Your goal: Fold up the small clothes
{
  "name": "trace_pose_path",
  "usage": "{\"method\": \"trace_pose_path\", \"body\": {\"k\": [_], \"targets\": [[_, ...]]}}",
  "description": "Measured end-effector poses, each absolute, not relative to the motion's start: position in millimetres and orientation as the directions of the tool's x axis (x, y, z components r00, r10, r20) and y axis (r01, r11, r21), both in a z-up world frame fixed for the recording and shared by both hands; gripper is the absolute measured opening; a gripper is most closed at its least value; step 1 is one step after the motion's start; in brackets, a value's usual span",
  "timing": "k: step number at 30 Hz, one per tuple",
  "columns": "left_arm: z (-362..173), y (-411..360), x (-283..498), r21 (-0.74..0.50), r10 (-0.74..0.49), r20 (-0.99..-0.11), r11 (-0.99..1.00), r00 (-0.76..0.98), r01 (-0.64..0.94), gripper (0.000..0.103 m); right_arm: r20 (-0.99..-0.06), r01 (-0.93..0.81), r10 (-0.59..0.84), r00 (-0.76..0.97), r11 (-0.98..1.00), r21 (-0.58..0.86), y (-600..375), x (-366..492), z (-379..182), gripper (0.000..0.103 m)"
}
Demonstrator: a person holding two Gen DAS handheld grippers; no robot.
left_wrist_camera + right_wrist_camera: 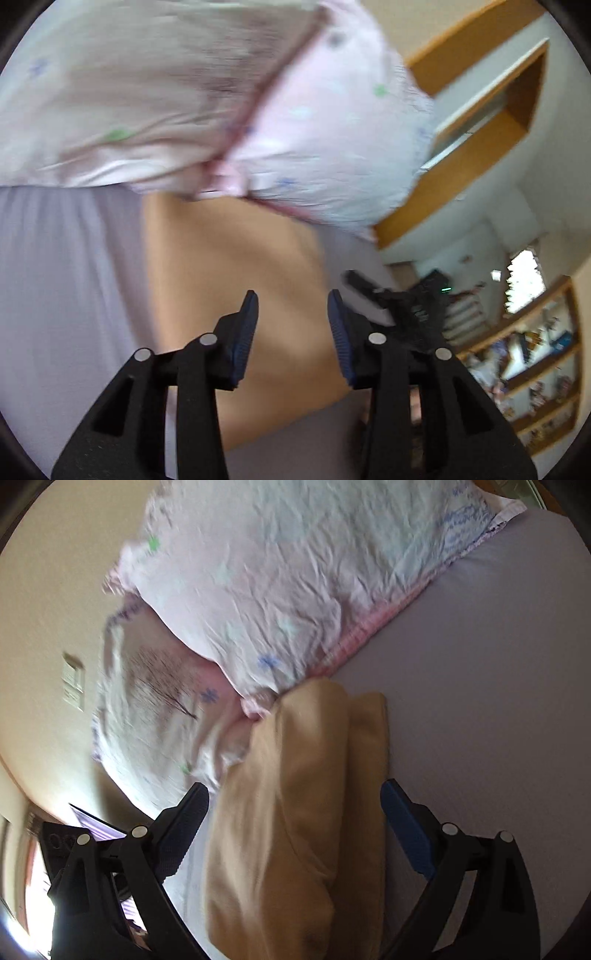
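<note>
A tan garment lies folded in layers on the pale lilac sheet. In the left wrist view the tan garment looks flat and smooth. My left gripper is open and empty, hovering just above the tan cloth. My right gripper is open wide, with one finger on each side of the tan garment; I cannot tell whether the fingers touch it. Part of the other gripper shows at the right of the left wrist view.
A pink pillow with small flower prints lies against the tan garment's far end; it also shows in the left wrist view. Wooden shelves and a wood-framed recess stand beyond the bed. A wall switch is on the beige wall.
</note>
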State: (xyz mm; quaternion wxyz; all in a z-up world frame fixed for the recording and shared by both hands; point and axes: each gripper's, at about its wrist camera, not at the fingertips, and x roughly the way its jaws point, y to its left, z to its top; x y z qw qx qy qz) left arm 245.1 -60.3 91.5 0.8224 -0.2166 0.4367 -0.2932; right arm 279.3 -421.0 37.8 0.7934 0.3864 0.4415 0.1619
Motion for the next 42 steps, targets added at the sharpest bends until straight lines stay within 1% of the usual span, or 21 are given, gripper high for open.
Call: {"method": "trace_pose_path", "body": {"k": [5, 7, 9, 11, 12, 14, 16, 19, 21, 22, 23, 25, 28, 31, 32, 33, 34, 35, 37, 40, 42], "targets": [[48.0, -48.5, 246.3, -0.580, -0.611, -0.709, 0.789, 0.353, 0.201, 0.050, -0.590, 0.095, 0.623, 0.514, 0.642, 0.761, -420.7, 280.2, 24.4, 0.095], [35.4, -56.1, 243.6, -0.575, -0.610, -0.731, 0.792, 0.306, 0.204, 0.054, -0.580, 0.066, 0.648, 0.493, 0.637, 0.768, -414.3, 282.0, 20.7, 0.090], [25.2, -65.8, 245.5, -0.562, -0.597, -0.746, 0.802, 0.293, 0.202, 0.057, -0.592, 0.045, 0.661, 0.461, 0.649, 0.759, -406.5, 284.1, 16.6, 0.073], [18.5, -73.4, 248.0, -0.574, -0.606, -0.736, 0.795, 0.302, 0.196, 0.058, -0.610, 0.027, 0.664, 0.433, 0.666, 0.745, -395.8, 286.6, 11.2, 0.049], [18.4, -76.0, 247.2, -0.568, -0.600, -0.733, 0.799, 0.321, 0.196, 0.056, -0.609, 0.016, 0.663, 0.436, 0.671, 0.741, -393.5, 286.6, 11.3, 0.046], [18.6, -77.3, 246.1, -0.569, -0.604, -0.721, 0.796, 0.340, 0.207, 0.035, -0.579, -0.031, 0.682, 0.447, 0.659, 0.752, -389.4, 284.9, 14.2, 0.039], [23.0, -74.1, 242.7, -0.582, -0.627, -0.695, 0.778, 0.352, 0.237, 0.025, -0.518, -0.092, 0.725, 0.453, 0.616, 0.782, -383.3, 282.4, 21.3, 0.037], [42.8, -42.4, 221.1, -0.577, -0.638, -0.656, 0.768, 0.403, 0.277, 0.024, -0.447, -0.182, 0.807, 0.386, 0.542, 0.820, -360.5, 278.9, 26.1, 0.036], [54.3, -13.7, 201.0, -0.553, -0.621, -0.634, 0.781, 0.460, 0.292, 0.025, -0.509, -0.205, 0.801, 0.314, 0.581, 0.788, -332.0, 279.5, 20.6, 0.040], [56.8, 3.1, 191.1, -0.516, -0.587, -0.647, 0.807, 0.486, 0.287, 0.027, -0.564, -0.202, 0.773, 0.290, 0.626, 0.753, -321.7, 280.5, 17.5, 0.045], [56.6, 14.5, 184.3, -0.470, -0.536, -0.670, 0.842, 0.513, 0.266, 0.028, -0.590, -0.200, 0.753, 0.291, 0.651, 0.732, -318.4, 281.0, 17.3, 0.055], [50.7, 40.4, 168.7, -0.416, -0.467, -0.687, 0.881, 0.557, 0.226, 0.026, -0.585, -0.169, 0.707, 0.397, 0.683, 0.711, -331.0, 276.8, 29.3, 0.062], [51.9, 60.5, 155.9, -0.439, -0.476, -0.665, 0.872, 0.575, 0.215, 0.028, -0.547, -0.169, 0.699, 0.461, 0.674, 0.719, -338.1, 276.4, 44.3, 0.062], [53.8, 66.3, 150.4, -0.469, -0.510, -0.634, 0.851, 0.581, 0.236, 0.033, -0.637, -0.130, 0.650, 0.416, 0.735, 0.665, -316.8, 288.0, 38.0, 0.062], [54.8, 65.3, 148.4, -0.469, -0.515, -0.632, 0.849, 0.579, 0.244, 0.035, -0.673, -0.114, 0.626, 0.394, 0.760, 0.640, -310.4, 293.1, 32.9, 0.049], [55.0, 62.9, 146.8, -0.467, -0.522, -0.631, 0.846, 0.574, 0.256, 0.035, -0.668, -0.114, 0.643, 0.374, 0.747, 0.655, -305.3, 297.4, 27.1, 0.034], [55.4, 58.5, 146.4, -0.464, -0.527, -0.630, 0.844, 0.570, 0.267, 0.035, -0.655, -0.114, 0.649, 0.387, 0.739, 0.664, -304.2, 298.3, 26.5, 0.013], [57.1, 56.7, 142.2, -0.461, -0.531, -0.629, 0.843, 0.568, 0.277, 0.036, -0.642, -0.104, 0.632, 0.434, 0.743, 0.661, -309.0, 297.9, 30.3, 0.007], [56.9, 51.8, 136.8, -0.457, -0.538, -0.625, 0.840, 0.566, 0.294, 0.038, -0.618, -0.066, 0.604, 0.503, 0.740, 0.669, -323.9, 295.8, 35.4, 0.006], [57.6, 51.5, 128.0, -0.453, -0.548, -0.616, 0.834, 0.567, 0.314, 0.040, -0.655, -0.053, 0.579, 0.486, 0.767, 0.639, -329.3, 286.4, 37.9, 0.007], [59.4, 50.2, 121.8, -0.447, -0.558, -0.613, 0.829, 0.560, 0.337, 0.043, -0.649, -0.074, 0.570, 0.504, 0.777, 0.625, -328.8, 273.6, 50.5, 0.013]]}}
